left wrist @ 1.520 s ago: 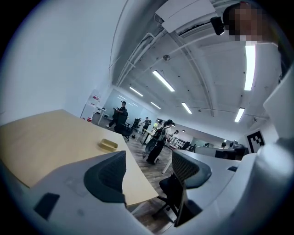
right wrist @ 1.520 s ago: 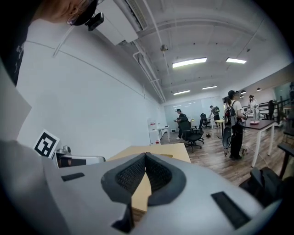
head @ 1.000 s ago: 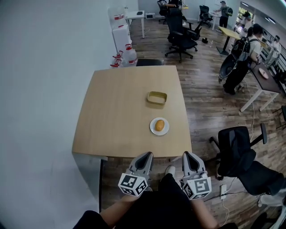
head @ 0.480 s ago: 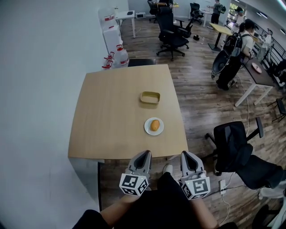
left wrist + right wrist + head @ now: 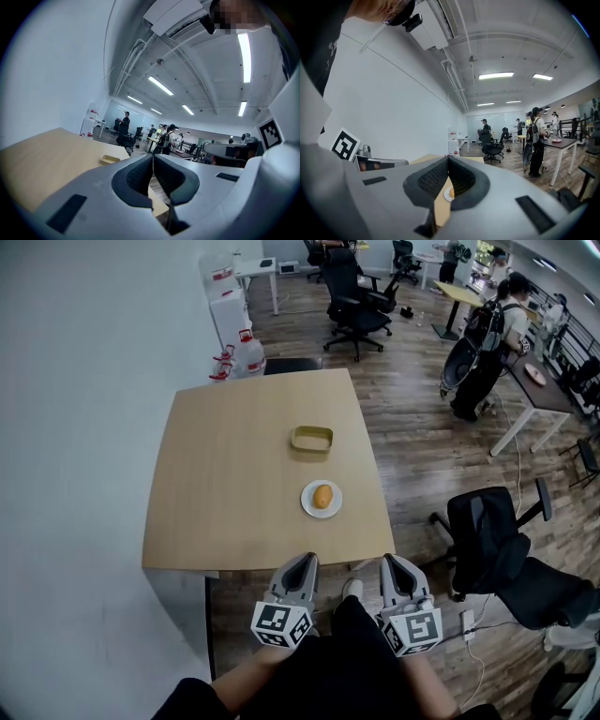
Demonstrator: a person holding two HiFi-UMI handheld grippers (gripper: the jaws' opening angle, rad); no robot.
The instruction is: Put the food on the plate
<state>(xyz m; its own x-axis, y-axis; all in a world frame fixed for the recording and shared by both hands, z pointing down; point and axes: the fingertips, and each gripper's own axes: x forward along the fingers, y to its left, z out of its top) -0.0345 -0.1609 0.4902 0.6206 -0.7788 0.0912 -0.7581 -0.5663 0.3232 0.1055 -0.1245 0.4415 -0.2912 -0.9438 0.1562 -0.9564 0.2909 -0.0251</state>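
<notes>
2 grippers hang short of the desk's (image 5: 225, 484) near edge: left gripper (image 5: 307, 563) and right gripper (image 5: 392, 562), fingers (image 5: 138, 177) closed on nothing. The food (image 5: 322, 495) already sits on the plate (image 5: 307, 506), so the task looks finished; best keep back and avoid nudging it.

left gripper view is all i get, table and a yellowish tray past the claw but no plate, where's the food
Observer: From the head view, an orange-brown piece of food sits on a small white plate, nearer the person than the tray.
Operator: anything in the tray
Observer: No, from above it looks empty.
Operator: and the right claw
Observer: The right claw is shut with nothing in it, held short of the near edge of the table.
</notes>
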